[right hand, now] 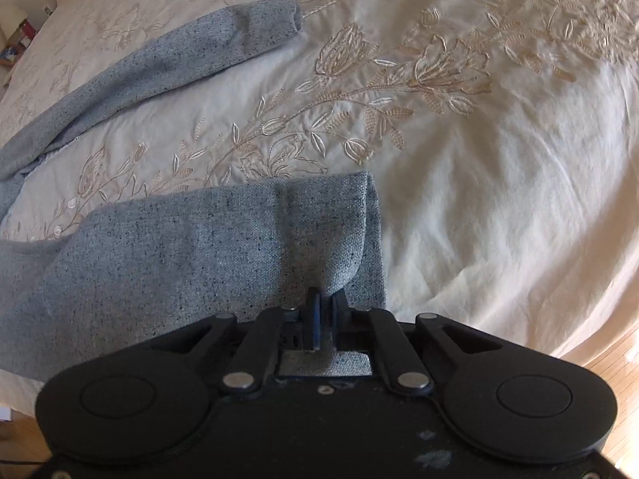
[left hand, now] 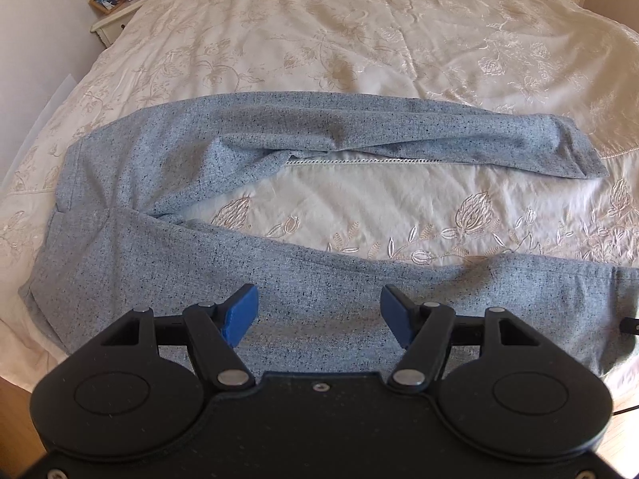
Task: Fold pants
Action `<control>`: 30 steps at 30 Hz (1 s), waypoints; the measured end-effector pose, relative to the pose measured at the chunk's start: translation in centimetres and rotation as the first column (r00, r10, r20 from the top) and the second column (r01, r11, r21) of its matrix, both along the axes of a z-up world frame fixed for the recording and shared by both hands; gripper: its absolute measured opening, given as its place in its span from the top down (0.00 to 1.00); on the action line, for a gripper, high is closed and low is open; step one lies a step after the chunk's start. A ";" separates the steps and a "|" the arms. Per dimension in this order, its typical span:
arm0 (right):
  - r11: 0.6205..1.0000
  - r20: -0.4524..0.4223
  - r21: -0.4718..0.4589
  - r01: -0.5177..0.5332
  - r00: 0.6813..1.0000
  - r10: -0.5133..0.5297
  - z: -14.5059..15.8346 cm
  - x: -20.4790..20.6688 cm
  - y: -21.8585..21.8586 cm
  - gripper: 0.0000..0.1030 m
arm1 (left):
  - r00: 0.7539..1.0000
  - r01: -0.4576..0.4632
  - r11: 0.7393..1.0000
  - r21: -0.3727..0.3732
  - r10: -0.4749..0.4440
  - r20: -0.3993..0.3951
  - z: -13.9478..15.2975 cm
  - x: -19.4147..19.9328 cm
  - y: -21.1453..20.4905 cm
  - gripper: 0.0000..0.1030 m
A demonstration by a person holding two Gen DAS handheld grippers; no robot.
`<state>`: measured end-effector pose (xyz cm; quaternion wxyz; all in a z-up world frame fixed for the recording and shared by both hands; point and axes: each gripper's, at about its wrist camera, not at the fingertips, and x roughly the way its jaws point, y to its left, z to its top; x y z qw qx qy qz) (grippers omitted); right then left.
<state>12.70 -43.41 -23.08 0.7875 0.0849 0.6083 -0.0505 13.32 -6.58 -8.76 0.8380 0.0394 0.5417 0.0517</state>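
Black linkage arms and blue pads of the left gripper [left hand: 317, 313] filled the foot of its view, jaws spread wide with nothing between them, poised above the near leg of the pants [left hand: 159, 183]. Beneath everything stretched the bed, covered by a cream bedspread [left hand: 359, 40] embroidered with tan flowers and leaves. On it the pants lay spread flat: blue-grey woven cloth flecked with dark specks, waistband toward the left edge of the left wrist view, the two legs running rightward and splayed apart so that a wedge of bedspread showed between them. The far leg was creased and twisted near the crotch, its hem lying flat toward the right. The near leg ran along the bed's edge directly under the open left gripper. At that leg's hem [right hand: 359, 239] the right gripper [right hand: 323, 303] was closed tight on the cloth, a fold of fabric bunched up between its pads and a strip of it showing behind them. Off at the far left corner stood a white nightstand [left hand: 110, 20] bearing a lamp and small items.
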 end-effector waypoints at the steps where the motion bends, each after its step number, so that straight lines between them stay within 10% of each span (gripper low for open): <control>1: 0.999 0.002 -0.047 -0.027 1.000 0.027 0.5 -0.1 0.4 0.95 | 1.000 0.000 1.000 0.008 0.000 0.000 -0.2 0.1 -0.1 0.34; 10: 0.997 -0.054 -0.076 0.027 0.998 -0.031 -1.2 -0.2 -0.6 0.80 | 1.000 0.008 1.000 0.028 -0.007 -0.015 -2.1 0.5 -0.1 0.34; 25: 0.983 0.071 -0.093 0.160 0.986 -0.154 5.1 1.4 2.3 0.76 | 0.976 0.172 0.982 0.082 -0.159 -0.149 -12.7 5.7 1.7 0.31; 30: 0.981 0.092 -0.084 0.175 0.982 -0.167 6.0 2.9 6.2 0.75 | 0.964 0.235 0.972 0.004 -0.233 -0.126 -10.7 7.6 2.9 0.35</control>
